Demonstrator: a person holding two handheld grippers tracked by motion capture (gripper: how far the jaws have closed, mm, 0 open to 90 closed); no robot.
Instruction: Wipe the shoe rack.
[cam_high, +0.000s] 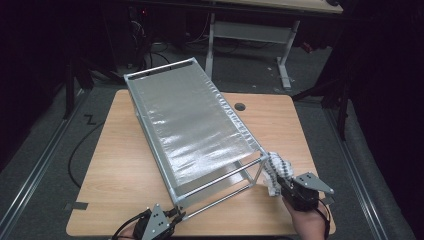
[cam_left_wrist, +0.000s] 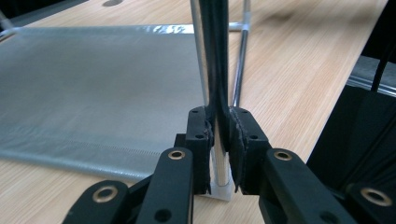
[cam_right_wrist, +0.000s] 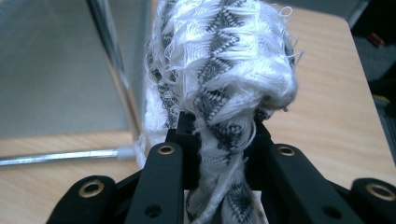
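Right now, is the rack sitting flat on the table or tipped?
Tipped. The rack slants, far end raised, near corner low on the table, where the left gripper clamps a post.

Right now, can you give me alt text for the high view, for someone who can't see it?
A metal-framed rack with a grey mesh panel lies tilted across a wooden table. The left gripper clamps the frame's near corner, while the right gripper holds a bunched black-and-white cloth against the frame's right corner.
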